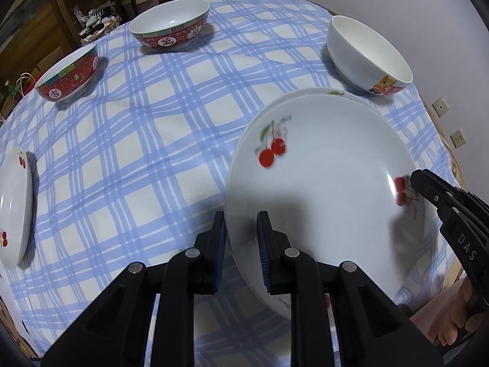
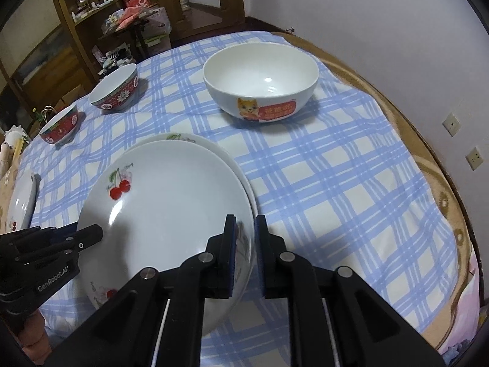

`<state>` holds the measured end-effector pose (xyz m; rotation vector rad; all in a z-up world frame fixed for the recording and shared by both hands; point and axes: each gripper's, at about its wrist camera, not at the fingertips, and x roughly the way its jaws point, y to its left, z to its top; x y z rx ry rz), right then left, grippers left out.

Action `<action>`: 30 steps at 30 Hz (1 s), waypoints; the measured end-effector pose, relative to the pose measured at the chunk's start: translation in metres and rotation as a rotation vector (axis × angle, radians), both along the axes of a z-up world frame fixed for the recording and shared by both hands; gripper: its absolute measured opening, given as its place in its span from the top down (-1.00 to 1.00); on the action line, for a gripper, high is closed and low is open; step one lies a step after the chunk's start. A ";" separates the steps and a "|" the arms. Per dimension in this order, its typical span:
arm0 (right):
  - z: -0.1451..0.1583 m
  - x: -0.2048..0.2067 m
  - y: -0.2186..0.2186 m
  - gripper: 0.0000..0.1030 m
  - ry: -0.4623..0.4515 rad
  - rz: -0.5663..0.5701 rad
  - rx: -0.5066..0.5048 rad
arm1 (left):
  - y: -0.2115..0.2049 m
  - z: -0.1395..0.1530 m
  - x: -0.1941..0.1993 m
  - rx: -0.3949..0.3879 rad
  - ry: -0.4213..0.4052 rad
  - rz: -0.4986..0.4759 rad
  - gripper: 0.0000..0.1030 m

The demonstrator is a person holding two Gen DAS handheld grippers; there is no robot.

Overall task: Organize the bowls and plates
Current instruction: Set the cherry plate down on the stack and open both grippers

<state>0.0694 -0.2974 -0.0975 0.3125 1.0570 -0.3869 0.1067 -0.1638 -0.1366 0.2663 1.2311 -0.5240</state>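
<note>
A white cherry plate (image 1: pixel 321 168) (image 2: pixel 171 198) lies over a second cherry plate (image 1: pixel 336 93) (image 2: pixel 180 137), whose far rim peeks out behind it. My left gripper (image 1: pixel 241 223) (image 2: pixel 91 235) straddles the top plate's left rim, one blue pad outside and one on the inside. My right gripper (image 2: pixel 244 226) (image 1: pixel 418 180) straddles its right rim the same way. Both look shut on that plate. I cannot tell whether the top plate rests on the lower one or hangs just above it.
On the blue checked tablecloth (image 1: pixel 137 153) stand two red patterned bowls (image 1: pixel 171 27) (image 1: pixel 67 76) at the far left and a white cat-print bowl (image 2: pixel 259 88) behind the plates. A third cherry plate (image 1: pixel 15 208) lies at the left edge. The table's rim (image 2: pixel 428 168) curves along the right near the wall.
</note>
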 end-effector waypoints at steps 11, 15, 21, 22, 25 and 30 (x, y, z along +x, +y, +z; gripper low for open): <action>0.003 0.001 0.006 0.72 -0.010 0.022 -0.018 | 0.013 0.009 -0.002 -0.015 -0.028 0.048 0.53; 0.006 -0.001 0.005 0.71 -0.021 0.014 -0.023 | 0.021 0.014 -0.001 -0.007 -0.044 0.063 0.40; 0.013 -0.001 0.008 0.04 -0.032 0.026 -0.041 | 0.030 0.024 -0.005 0.025 -0.067 0.069 -0.18; 0.016 -0.002 0.010 0.03 -0.043 0.032 -0.048 | 0.032 0.027 -0.006 0.035 -0.068 0.068 -0.38; 0.022 0.000 0.016 -0.17 -0.054 0.045 -0.070 | 0.037 0.036 -0.009 0.051 -0.095 0.047 -0.64; 0.036 0.003 0.030 -0.63 -0.095 0.071 -0.077 | 0.052 0.054 -0.009 0.102 -0.142 0.074 -0.68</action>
